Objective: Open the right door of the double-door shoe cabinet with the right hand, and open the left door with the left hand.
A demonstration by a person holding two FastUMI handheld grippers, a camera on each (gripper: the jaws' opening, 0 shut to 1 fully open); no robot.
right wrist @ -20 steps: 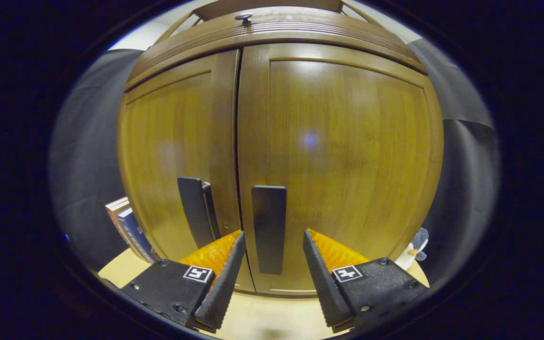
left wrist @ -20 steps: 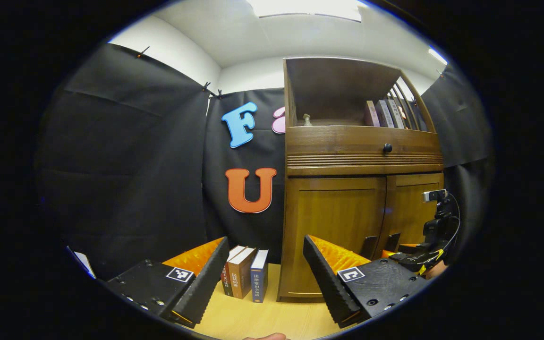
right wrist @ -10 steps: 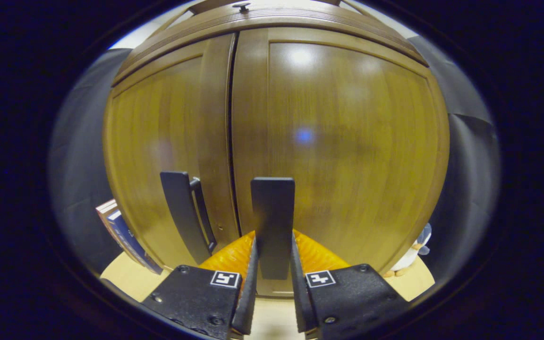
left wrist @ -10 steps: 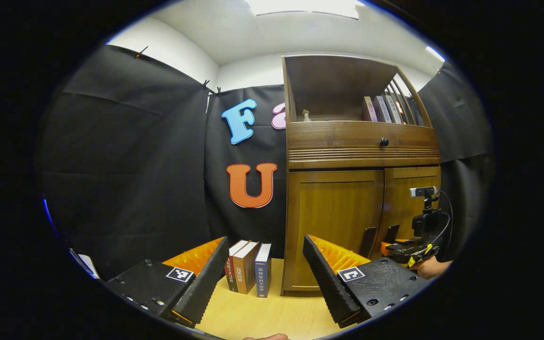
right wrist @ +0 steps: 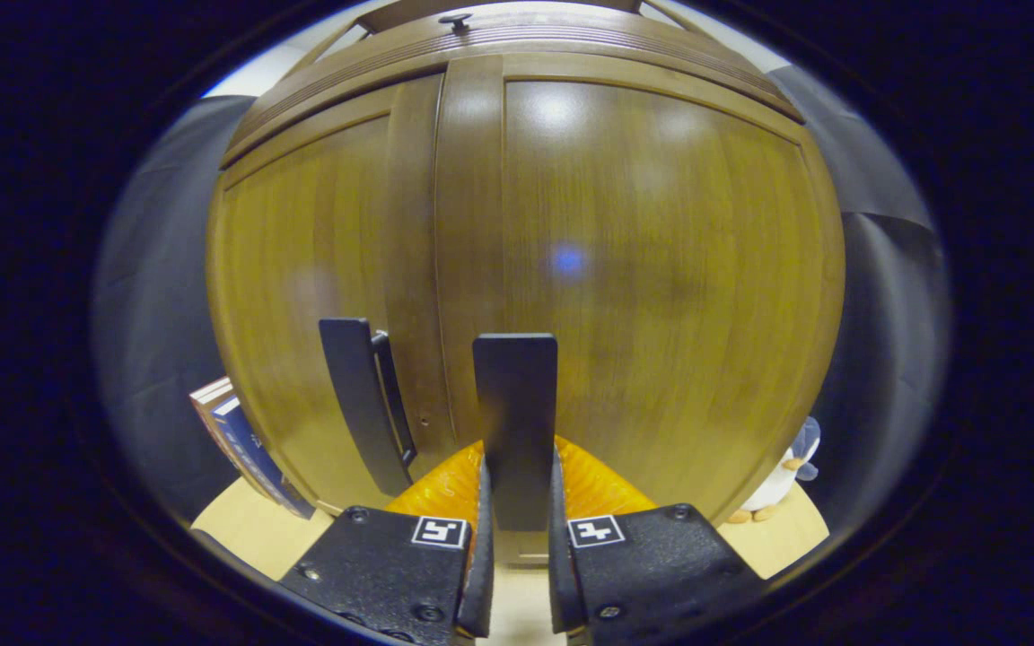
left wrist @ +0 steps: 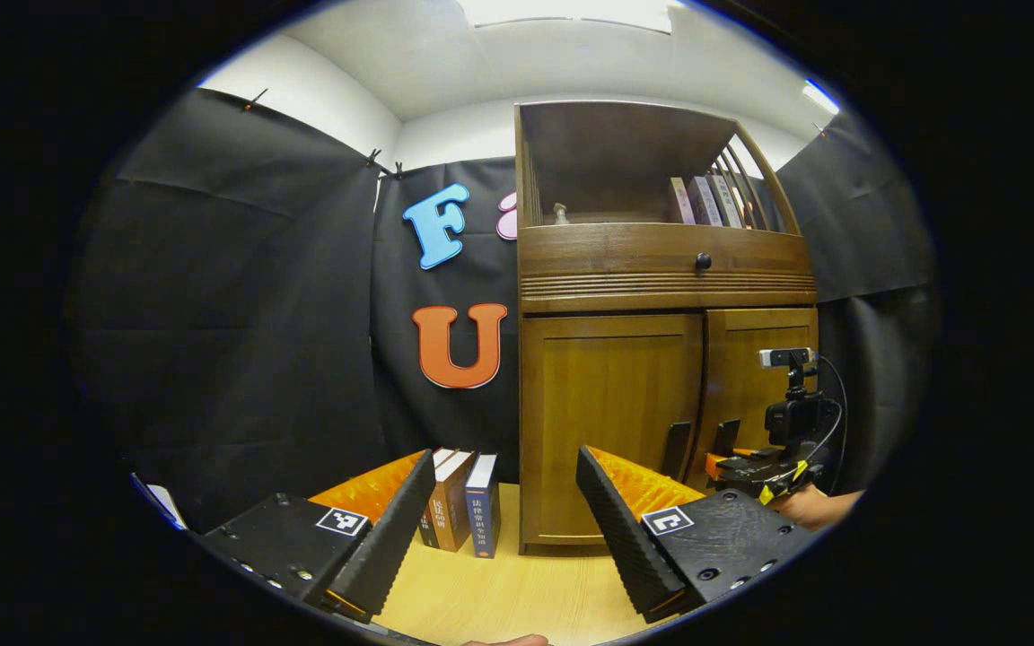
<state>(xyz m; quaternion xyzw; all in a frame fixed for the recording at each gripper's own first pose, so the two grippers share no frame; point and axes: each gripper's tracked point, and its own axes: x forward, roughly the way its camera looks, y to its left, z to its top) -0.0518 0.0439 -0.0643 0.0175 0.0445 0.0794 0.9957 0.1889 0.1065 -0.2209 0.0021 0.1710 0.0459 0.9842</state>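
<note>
Left gripper view: the left gripper (left wrist: 492, 511) hangs wide open, holding nothing, above the pale wooden tabletop (left wrist: 517, 597), well apart from the brown wooden double-door shoe cabinet (left wrist: 661, 296). Left door (left wrist: 611, 422) appears shut; its flat black bar handle (left wrist: 675, 450) sits low near the centre seam. Upright books (left wrist: 459, 507) stand just beside the cabinet. The right gripper (left wrist: 737, 465), held in a hand (left wrist: 818, 507), is at the right door. Right gripper view: right gripper (right wrist: 517, 525) closed narrow, both fingers pressing the right door's flat black bar handle (right wrist: 515, 422). Right door (right wrist: 652, 287) looks rigid, hinged, moderately heavy; the handle is stiff and smooth, so probably grip low and firm and pull along an arc.
</note>
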